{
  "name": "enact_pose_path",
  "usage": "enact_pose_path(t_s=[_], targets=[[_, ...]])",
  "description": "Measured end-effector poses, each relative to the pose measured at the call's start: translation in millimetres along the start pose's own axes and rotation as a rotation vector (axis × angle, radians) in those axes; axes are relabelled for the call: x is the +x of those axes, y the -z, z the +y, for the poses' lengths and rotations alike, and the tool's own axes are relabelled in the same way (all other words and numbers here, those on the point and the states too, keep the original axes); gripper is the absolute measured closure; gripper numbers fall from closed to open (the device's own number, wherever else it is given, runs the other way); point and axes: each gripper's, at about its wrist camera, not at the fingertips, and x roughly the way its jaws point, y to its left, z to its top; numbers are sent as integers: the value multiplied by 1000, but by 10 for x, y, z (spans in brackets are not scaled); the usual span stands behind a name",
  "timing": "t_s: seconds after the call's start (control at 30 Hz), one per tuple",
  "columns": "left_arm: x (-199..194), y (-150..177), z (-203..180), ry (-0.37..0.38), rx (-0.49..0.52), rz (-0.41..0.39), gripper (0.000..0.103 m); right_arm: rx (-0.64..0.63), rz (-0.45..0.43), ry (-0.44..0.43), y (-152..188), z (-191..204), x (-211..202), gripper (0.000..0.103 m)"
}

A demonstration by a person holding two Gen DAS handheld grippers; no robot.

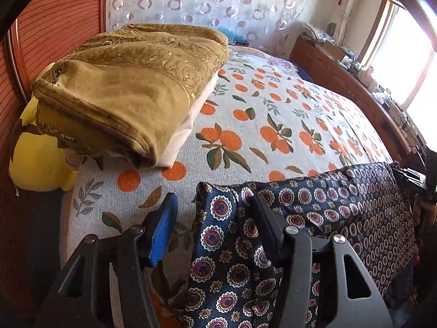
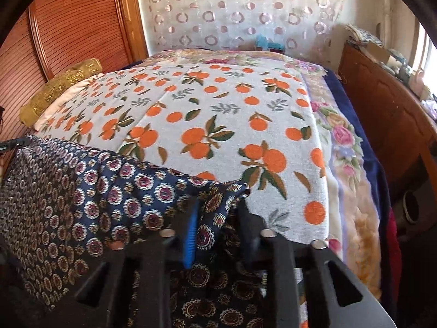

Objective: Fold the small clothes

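Observation:
A navy garment (image 1: pixel 341 205) printed with round medallions lies at the near edge of the bed, hanging over the front. In the left wrist view my left gripper (image 1: pixel 215 202) straddles its left corner: the black finger rests on the cloth, while the blue pad (image 1: pixel 164 229) stands clear of it over the bedspread, so the jaws are open. In the right wrist view the same garment (image 2: pixel 82 191) stretches off to the left. Its right corner is bunched between the fingers of my right gripper (image 2: pixel 218 205), which is shut on it.
The bed carries a white spread with oranges (image 1: pixel 273 109) (image 2: pixel 218 109). A folded gold blanket (image 1: pixel 123 82) (image 2: pixel 60 87) sits at its left side, above a yellow plush (image 1: pixel 38 158). A wooden sideboard (image 2: pixel 382 109) runs along the right, and a floral quilt (image 2: pixel 344 142) hangs there.

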Motion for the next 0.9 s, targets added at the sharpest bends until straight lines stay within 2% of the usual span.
enact_pose_path(t_s=[0.03, 0.1, 0.13, 0.2, 0.27, 0.5, 0.9], targets=[[5, -5, 0, 5, 0, 0, 52, 2, 2, -4, 6, 2, -11, 86], [21, -12, -25, 29, 5, 3, 71, 9, 4, -23, 22, 5, -42, 91], [22, -5, -52, 31, 14, 6, 73, 14, 2, -31, 30, 14, -64, 92], [-2, 29, -118, 21, 43, 0, 86, 22, -10, -39, 65, 19, -120, 93], [-92, 58, -158, 32, 42, -19, 91, 34, -33, -50, 102, 28, -199, 94], [-728, 36, -479, 67, 103, -162, 94, 16, -170, -52, 105, 120, -820, 95], [-2070, -453, -943, 115, 214, -495, 94, -130, -421, 51, -489, 416, -2203, 95]])
